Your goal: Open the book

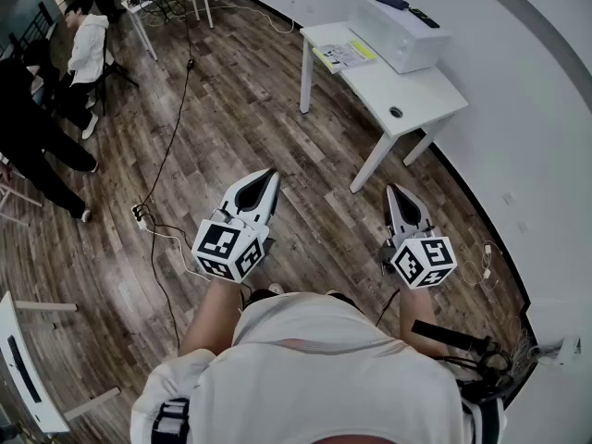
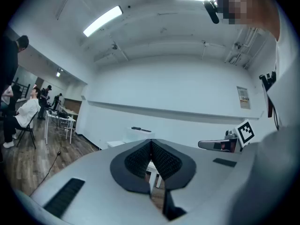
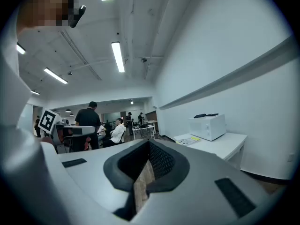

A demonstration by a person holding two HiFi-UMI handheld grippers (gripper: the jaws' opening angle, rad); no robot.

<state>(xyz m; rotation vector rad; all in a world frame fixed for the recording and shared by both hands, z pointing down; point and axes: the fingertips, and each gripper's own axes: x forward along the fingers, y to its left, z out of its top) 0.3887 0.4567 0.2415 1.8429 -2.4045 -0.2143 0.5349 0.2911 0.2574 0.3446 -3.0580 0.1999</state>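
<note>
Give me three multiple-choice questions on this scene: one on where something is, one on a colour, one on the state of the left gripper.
1. The white box-shaped appliance stands: A on a shelf; B on the white rectangular table; C on a chair.
2. The wooden plank floor is: A brown; B green; C red.
3. The left gripper has its jaws: A wide apart; B closed on a book; C closed, empty.
Answers: B, it rests on the tabletop; A, the planks look brown; C, the tips meet, nothing between.

Wall notice (image 2: 242, 96) print too small; white table (image 1: 20, 377) edge-cropped.
</note>
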